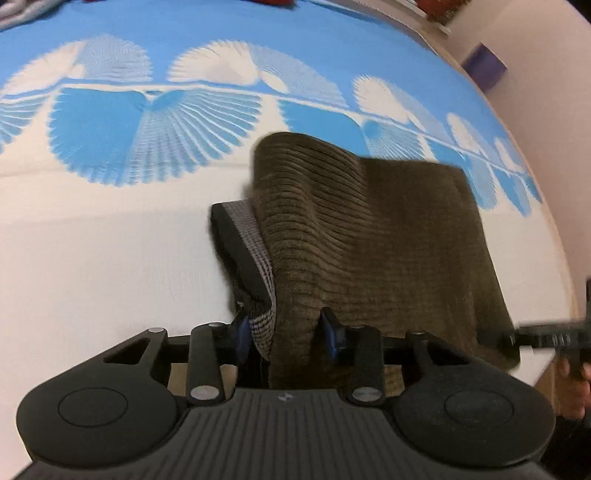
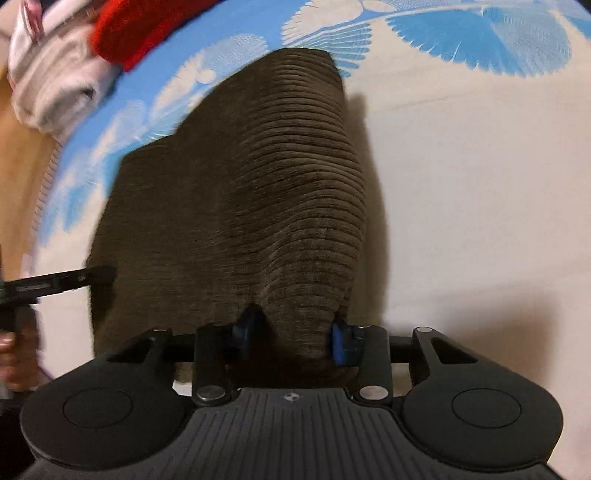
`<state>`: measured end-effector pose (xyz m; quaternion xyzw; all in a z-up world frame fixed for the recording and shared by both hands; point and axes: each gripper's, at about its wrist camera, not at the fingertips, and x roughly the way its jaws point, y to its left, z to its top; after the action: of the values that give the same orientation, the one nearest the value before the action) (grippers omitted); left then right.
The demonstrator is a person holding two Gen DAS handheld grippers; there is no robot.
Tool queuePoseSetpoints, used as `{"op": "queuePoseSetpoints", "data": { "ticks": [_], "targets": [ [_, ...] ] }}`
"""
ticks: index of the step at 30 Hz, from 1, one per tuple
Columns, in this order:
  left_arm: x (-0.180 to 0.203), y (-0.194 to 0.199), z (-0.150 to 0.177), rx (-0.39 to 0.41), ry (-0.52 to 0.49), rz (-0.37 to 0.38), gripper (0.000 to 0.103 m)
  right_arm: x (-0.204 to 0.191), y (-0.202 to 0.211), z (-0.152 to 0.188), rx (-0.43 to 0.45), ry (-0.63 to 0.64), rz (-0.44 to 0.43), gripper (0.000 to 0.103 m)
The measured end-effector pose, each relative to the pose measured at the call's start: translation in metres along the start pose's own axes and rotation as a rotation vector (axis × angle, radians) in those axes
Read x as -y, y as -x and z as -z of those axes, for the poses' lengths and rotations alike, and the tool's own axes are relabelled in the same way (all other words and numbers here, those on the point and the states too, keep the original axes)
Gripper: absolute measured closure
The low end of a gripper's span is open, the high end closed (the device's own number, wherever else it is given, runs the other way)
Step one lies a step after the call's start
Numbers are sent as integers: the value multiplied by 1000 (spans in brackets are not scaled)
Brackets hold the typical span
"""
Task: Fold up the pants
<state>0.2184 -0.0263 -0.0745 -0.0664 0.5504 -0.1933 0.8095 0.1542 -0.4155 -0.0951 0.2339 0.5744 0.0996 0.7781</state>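
Left hand-held gripper [image 1: 286,332] pinching bunched brown corduroy pants [image 1: 369,236] at edge with checked lining; right hand-held gripper [image 2: 291,338] pinching other bunch of same edge

Pants partly lifted, rest draped on bed sheet [image 1: 92,258] near its edge

Risks: thick bunch may slip from blue pads under pull; uneven pull by two hands would skew fold; loose layer could sag, crease

Surface: soft white sheet, blue fan print; red [image 2: 147,33] and pale clothes [image 2: 51,85] heaped at far side; purple box [image 1: 484,66] by wall
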Motion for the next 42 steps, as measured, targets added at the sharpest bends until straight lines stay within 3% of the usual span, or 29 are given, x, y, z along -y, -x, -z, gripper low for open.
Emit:
{"op": "queuePoseSetpoints", "data": {
  "ticks": [1,3,4,6,7,8,11,13,15,16,19,21,23,24,28,33,42],
  "targets": [
    [-3,-1,3,-9,15,-17,53,0,-2,3,-17,4,-10,63],
    [1,2,9,-10,-15,-80,50,-10,-8,13,-32,75,64,54],
    [11,12,13,21,-63,-120,50,-16,-7,17,-20,100,92,52],
    [31,37,16,99,-161,-185,38,-26,5,21,39,97,133,53],
    [42,54,21,159,-220,-205,24,-32,14,25,88,97,164,53],
    [52,71,26,219,-260,-218,17,-38,26,30,154,105,193,53],
    [74,119,49,371,-299,-260,13,-63,74,54,405,150,246,40],
    [85,145,74,452,-314,-266,12,-78,98,76,537,193,248,10],
    [100,160,103,504,-324,-272,8,-91,116,104,649,256,245,4],
    [105,163,118,522,-302,-289,0,-96,120,117,683,287,245,2],
    [111,156,160,526,-211,-279,0,-98,125,151,745,280,229,1],
    [110,141,185,490,-164,-252,0,-102,118,163,751,210,196,1],
    [111,120,194,372,-154,-295,0,-102,109,171,714,200,200,1],
    [112,116,192,355,-152,-320,0,-110,98,172,688,222,235,1],
    [103,115,182,403,-130,-411,0,-129,75,175,633,339,355,1],
    [82,111,169,352,-5,-362,0,-128,65,174,595,337,369,1],
    [104,88,162,359,-85,-328,0,-122,55,170,551,305,394,1]
  ]
}}
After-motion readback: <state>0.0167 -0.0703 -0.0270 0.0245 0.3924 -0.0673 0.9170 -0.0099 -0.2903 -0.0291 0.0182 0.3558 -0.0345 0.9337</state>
